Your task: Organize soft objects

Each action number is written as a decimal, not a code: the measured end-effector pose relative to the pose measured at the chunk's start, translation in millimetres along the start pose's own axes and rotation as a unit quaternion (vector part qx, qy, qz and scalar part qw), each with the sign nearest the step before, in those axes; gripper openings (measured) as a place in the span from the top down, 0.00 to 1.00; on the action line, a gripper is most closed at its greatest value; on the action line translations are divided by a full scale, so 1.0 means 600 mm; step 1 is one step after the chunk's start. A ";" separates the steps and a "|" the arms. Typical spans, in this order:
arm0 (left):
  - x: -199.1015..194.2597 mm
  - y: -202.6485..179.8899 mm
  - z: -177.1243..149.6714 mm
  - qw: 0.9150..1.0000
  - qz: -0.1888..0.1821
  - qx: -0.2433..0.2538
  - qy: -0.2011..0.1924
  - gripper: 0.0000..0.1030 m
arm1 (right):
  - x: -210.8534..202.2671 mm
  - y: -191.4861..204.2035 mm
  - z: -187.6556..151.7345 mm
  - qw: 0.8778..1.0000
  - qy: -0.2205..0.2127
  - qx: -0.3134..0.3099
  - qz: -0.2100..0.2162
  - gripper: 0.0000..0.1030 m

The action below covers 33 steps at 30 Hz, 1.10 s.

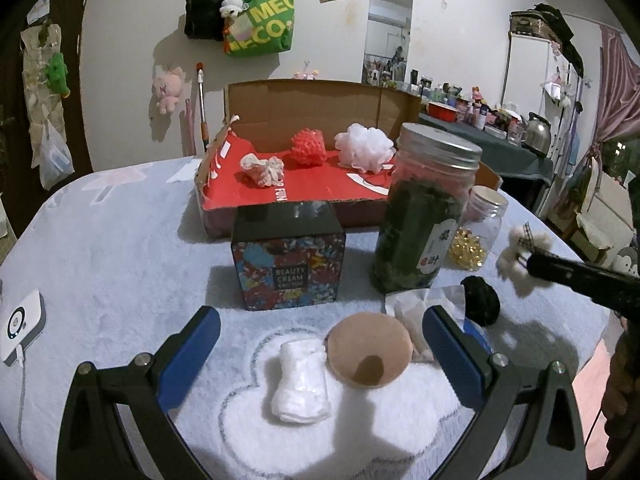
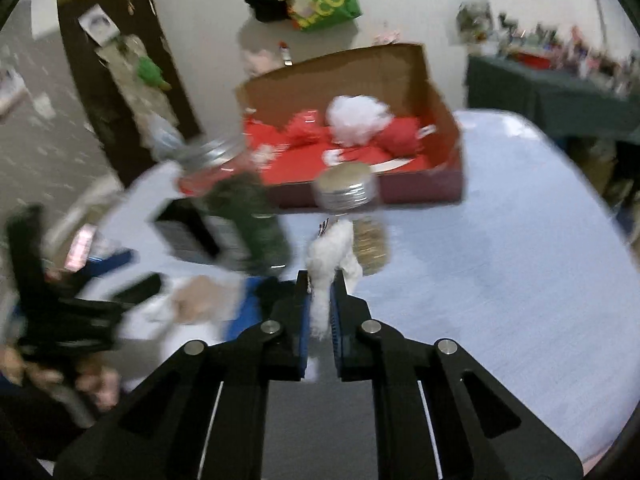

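My left gripper (image 1: 320,344) is open and low over the table, its jaws either side of a white folded cloth (image 1: 301,384) and a tan round sponge (image 1: 369,355). A black pom (image 1: 481,301) lies to the right. My right gripper (image 2: 320,296) is shut on a white fluffy toy (image 2: 328,264) and holds it above the table; it shows at the right of the left wrist view (image 1: 520,258). The red-lined cardboard box (image 1: 304,194) holds a white scrunchie (image 1: 262,169), a red mesh ball (image 1: 308,147) and a white mesh puff (image 1: 364,147).
A patterned Beauty Cream box (image 1: 289,256), a tall jar of dark leaves (image 1: 424,212) and a small jar of gold pieces (image 1: 476,232) stand between the grippers and the cardboard box. A white device (image 1: 20,326) lies at the left table edge.
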<state>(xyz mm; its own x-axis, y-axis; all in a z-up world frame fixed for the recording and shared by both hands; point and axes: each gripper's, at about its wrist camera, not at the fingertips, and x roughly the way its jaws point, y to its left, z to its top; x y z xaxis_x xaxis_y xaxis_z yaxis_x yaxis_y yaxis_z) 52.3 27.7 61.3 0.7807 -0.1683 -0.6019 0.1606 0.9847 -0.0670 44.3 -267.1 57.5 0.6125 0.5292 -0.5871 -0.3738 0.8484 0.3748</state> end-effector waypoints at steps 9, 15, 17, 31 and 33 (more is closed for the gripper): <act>0.000 0.001 -0.016 1.000 -0.002 0.008 0.009 0.00 | 0.013 -0.051 -0.026 0.998 0.028 0.064 0.007 0.91; 0.010 0.007 -0.021 1.000 -0.008 0.000 0.019 0.00 | 0.011 -0.027 -0.026 0.996 0.028 -0.001 -0.088 0.77; 0.012 0.007 -0.022 1.000 -0.010 0.000 0.022 0.00 | 0.012 -0.021 -0.028 0.994 0.024 -0.016 -0.103 0.55; 0.024 0.033 -0.035 0.999 0.007 0.001 0.038 0.00 | 0.056 -0.010 -0.038 0.980 0.020 -0.059 -0.188 0.16; 0.025 0.036 -0.037 0.999 0.011 0.002 0.041 0.05 | 0.065 -0.016 -0.039 0.979 0.022 -0.054 -0.194 0.16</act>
<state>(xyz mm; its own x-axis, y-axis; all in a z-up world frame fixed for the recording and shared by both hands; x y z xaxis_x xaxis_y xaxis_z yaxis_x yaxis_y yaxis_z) 54.1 47.6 33.5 0.7325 -0.1427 -0.6656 0.1474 0.9878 -0.0496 55.4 -254.3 14.6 0.6933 0.1640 -0.7018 -0.1912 0.9807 0.0402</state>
